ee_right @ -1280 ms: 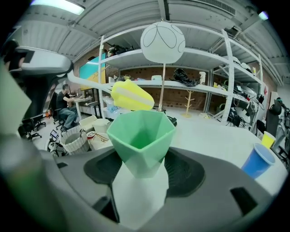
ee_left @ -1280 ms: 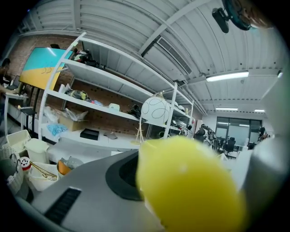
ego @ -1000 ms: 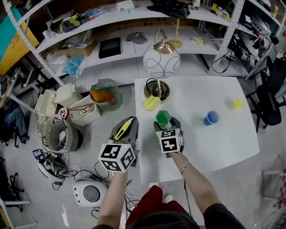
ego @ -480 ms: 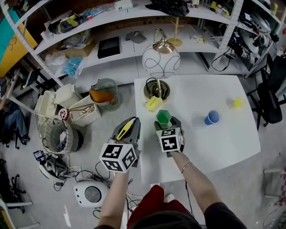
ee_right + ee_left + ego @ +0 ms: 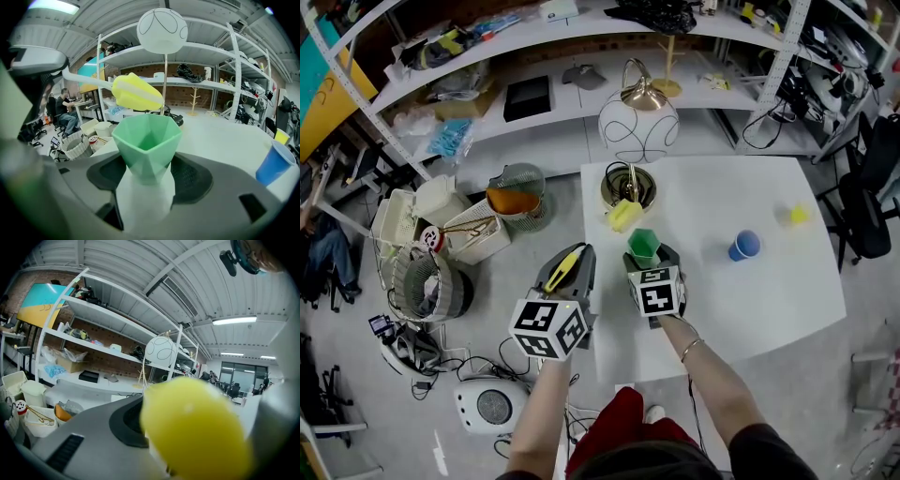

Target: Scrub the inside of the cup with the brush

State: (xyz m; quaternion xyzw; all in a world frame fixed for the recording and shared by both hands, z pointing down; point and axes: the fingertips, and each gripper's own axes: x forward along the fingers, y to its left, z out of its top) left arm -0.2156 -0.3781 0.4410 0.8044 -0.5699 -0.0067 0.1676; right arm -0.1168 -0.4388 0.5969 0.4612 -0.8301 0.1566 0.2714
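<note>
My right gripper (image 5: 645,255) is shut on a faceted cup (image 5: 643,246), green at the top and white at the base, held upright with its mouth open upward (image 5: 146,140). Over the table's left edge, my left gripper (image 5: 566,267) is shut on the brush's yellow grip (image 5: 192,427). A pale stem runs from that grip to the yellow brush head (image 5: 137,92). In the right gripper view the head hovers above and just beyond the cup's rim, outside the cup. The head view shows the brush head (image 5: 623,216) just past the cup.
On the white table (image 5: 769,300) stand a blue cup (image 5: 743,246), a small yellow thing (image 5: 798,216) and a globe lamp (image 5: 638,122) on a gold base (image 5: 629,187). Baskets, a fan (image 5: 431,286) and cables crowd the floor at left. Shelves run along the back.
</note>
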